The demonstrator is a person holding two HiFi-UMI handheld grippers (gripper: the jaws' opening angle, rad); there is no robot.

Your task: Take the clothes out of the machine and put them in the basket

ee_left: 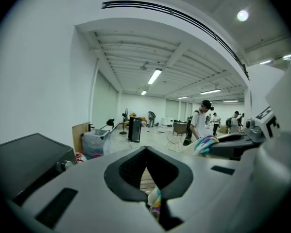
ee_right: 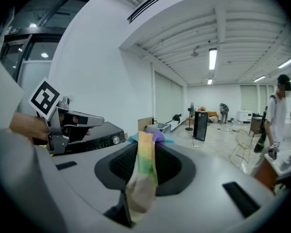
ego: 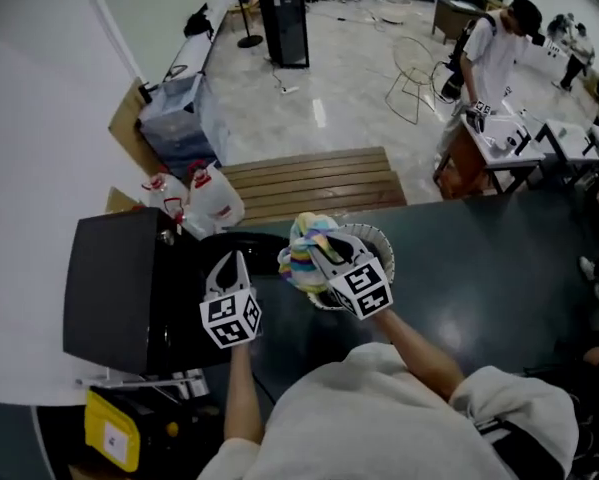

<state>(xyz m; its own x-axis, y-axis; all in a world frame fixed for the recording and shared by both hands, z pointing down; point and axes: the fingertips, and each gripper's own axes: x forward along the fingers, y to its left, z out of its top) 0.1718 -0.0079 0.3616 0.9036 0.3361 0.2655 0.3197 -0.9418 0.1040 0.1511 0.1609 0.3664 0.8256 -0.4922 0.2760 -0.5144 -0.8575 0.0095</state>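
Between the jaws of the right claw [ee_right: 145, 147] hangs one cloth [ee_right: 144, 178] striped in pale rainbow colours. The jaws are nearly closed and pinch it, and a fold sticks out past the tips. From the head view this right claw [ego: 324, 253] holds the bunched cloth [ego: 299, 258] up at the near left rim of the single white wire basket [ego: 382, 236]; whether the cloth touches the basket cannot be made out.

Just to its left, the left claw [ego: 241, 260] is apart from the cloth bundle. Its own view shows the left claw [ee_left: 145, 149] with its jaws drawn together and a small pastel scrap [ee_left: 155, 198] caught low between them. Whether that scrap belongs to the same cloth cannot be told.

Both claws are over one dark surface [ego: 479, 268] that carries the basket. One black machine [ego: 109, 288] stands at the surface's left end, beside the left claw. Beyond the surface lies one slatted wooden bench [ego: 309, 183], and further off a person in a white shirt [ego: 494, 58] stands on the pale floor.
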